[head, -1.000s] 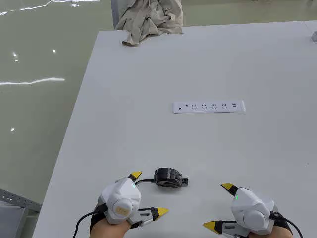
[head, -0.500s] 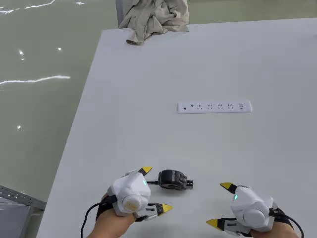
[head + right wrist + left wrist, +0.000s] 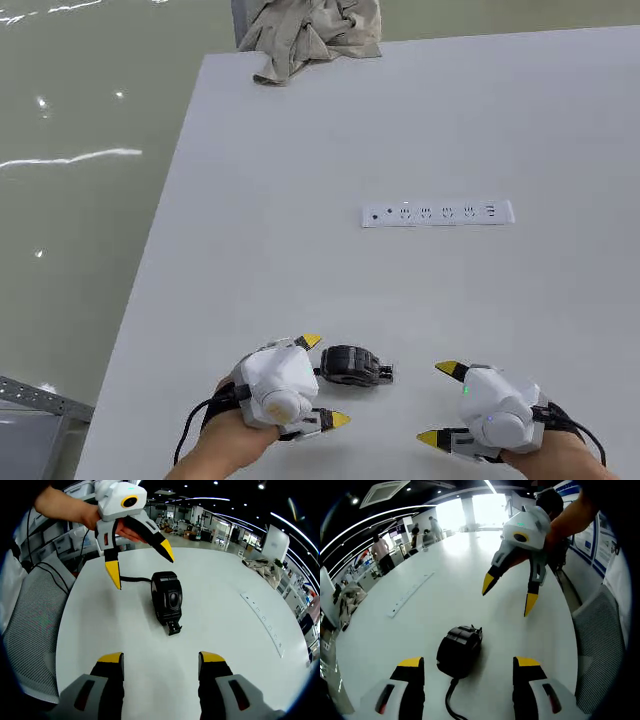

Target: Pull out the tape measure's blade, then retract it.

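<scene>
Now that the left gripper (image 3: 325,380) has edged up to the tape measure (image 3: 352,365) on the table (image 3: 300,220), jaws spread just short of it (right gripper (image 3: 438,403) spread too, empty, nearby), gripping the case seems next; the blade isn't out yet

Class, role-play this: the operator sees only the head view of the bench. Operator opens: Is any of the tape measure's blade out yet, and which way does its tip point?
Observer: In the right gripper view the tape measure has no blade pulled out. Its blade tip sits at the case mouth, pointing at the open right tongs.
Operator: Anything trailing behind it?
Observer: In the left gripper view a black cord leaves its back end and runs between the open left tongs.
</scene>
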